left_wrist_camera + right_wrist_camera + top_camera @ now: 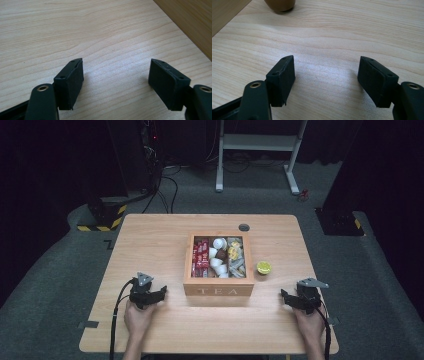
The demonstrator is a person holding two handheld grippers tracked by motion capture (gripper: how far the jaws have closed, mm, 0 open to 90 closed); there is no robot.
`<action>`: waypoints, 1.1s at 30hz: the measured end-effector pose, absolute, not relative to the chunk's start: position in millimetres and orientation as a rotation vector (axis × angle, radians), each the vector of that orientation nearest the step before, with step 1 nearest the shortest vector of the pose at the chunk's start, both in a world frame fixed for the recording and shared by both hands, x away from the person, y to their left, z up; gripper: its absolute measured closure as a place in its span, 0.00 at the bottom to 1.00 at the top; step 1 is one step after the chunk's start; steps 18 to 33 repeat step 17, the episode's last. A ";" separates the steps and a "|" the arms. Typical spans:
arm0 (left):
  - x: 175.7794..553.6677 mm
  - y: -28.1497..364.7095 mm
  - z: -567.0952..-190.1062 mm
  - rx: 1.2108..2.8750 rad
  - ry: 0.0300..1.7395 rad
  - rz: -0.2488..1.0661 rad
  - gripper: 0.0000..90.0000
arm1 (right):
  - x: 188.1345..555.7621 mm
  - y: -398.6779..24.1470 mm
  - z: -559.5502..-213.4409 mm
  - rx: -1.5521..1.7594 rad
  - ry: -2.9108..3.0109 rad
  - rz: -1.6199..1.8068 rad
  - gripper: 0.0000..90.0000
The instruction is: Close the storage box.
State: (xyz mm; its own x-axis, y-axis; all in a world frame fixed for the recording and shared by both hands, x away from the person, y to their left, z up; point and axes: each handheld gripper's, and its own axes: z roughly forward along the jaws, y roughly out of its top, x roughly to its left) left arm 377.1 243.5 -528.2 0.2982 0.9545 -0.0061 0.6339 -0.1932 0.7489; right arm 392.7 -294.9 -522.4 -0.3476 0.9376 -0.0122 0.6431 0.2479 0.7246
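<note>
Fingers (75, 82) of both grippers are gaping wide and empty, flanking the tea box (218, 290); the right gripper (295, 301) is sitting nearer the lime (264, 267).

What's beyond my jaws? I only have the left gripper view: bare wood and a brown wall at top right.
Observer: That wall is the front of a wooden tea box, lid off, marked TEA.
Operator: Anything in it?
Observer: Red sachets in its left compartment, white capsules in the middle one.
Operator: Right gripper?
Observer: The right gripper is open over bare table, nothing between its jaws.
Operator: Anything loose?
Observer: A small yellow-green round thing right of the box.
</note>
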 end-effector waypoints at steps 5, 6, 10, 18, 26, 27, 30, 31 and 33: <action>377.2 243.9 -528.0 1.926 1.409 0.630 0.31 | 392.7 -294.9 -522.4 1.439 2.079 0.882 0.33; 377.2 243.9 -528.0 1.926 1.409 0.630 0.31 | 392.7 -294.9 -522.4 1.439 2.080 0.882 0.33; 377.1 243.6 -528.0 1.925 1.409 0.628 0.31 | 392.7 -294.9 -522.4 1.439 2.079 0.882 0.33; 377.2 243.9 -527.9 1.930 1.406 0.632 0.31 | 392.8 -294.9 -522.4 1.439 2.080 0.882 0.33; 377.2 243.9 -527.9 1.930 1.406 0.632 0.31 | 392.8 -294.9 -522.4 1.439 2.080 0.882 0.33; 377.2 243.9 -527.9 1.930 1.406 0.632 0.31 | 392.8 -294.9 -522.4 1.439 2.080 0.882 0.33; 377.2 243.9 -527.9 1.930 1.406 0.632 0.31 | 392.8 -294.9 -522.4 1.439 2.080 0.882 0.33; 377.2 243.9 -527.9 1.930 1.406 0.632 0.31 | 392.8 -294.9 -522.4 1.439 2.080 0.882 0.33; 377.2 243.9 -527.9 1.930 1.406 0.632 0.31 | 392.8 -294.9 -522.4 1.439 2.080 0.882 0.33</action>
